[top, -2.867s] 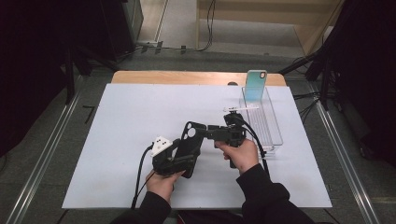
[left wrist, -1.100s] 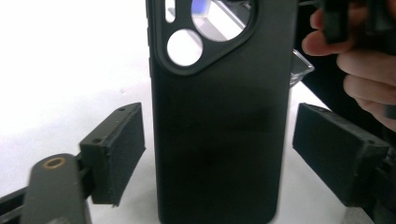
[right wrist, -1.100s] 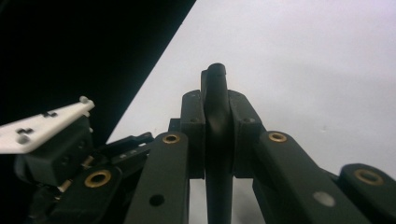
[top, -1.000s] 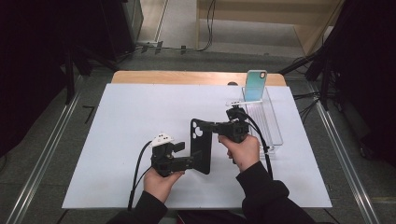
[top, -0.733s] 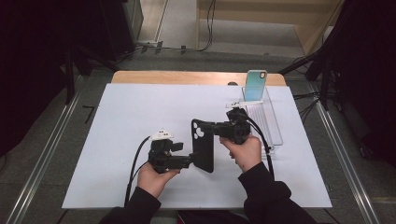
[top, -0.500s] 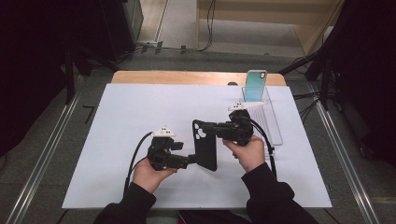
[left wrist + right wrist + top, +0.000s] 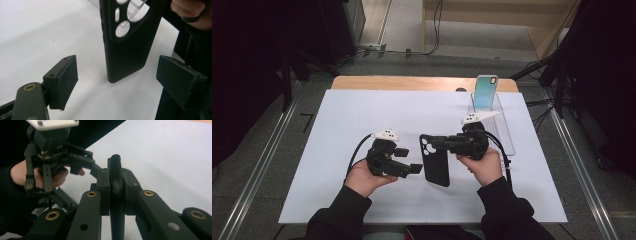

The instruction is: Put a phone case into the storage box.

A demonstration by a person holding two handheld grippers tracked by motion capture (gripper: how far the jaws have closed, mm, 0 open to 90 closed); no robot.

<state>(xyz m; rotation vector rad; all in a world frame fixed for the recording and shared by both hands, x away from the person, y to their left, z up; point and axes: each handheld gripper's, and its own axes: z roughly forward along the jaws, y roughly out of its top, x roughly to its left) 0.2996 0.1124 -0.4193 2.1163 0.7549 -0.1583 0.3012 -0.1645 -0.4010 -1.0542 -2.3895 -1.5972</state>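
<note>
Left gripper [image 7: 416,169] released, phone case [image 7: 435,159] beside

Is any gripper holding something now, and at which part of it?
The right gripper clamps the black phone case by its upper end, near the camera cut-outs. The left gripper is open, holding nothing.

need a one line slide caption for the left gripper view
Open left gripper faces the lower end of a black phone case hanging above the white table.
</note>
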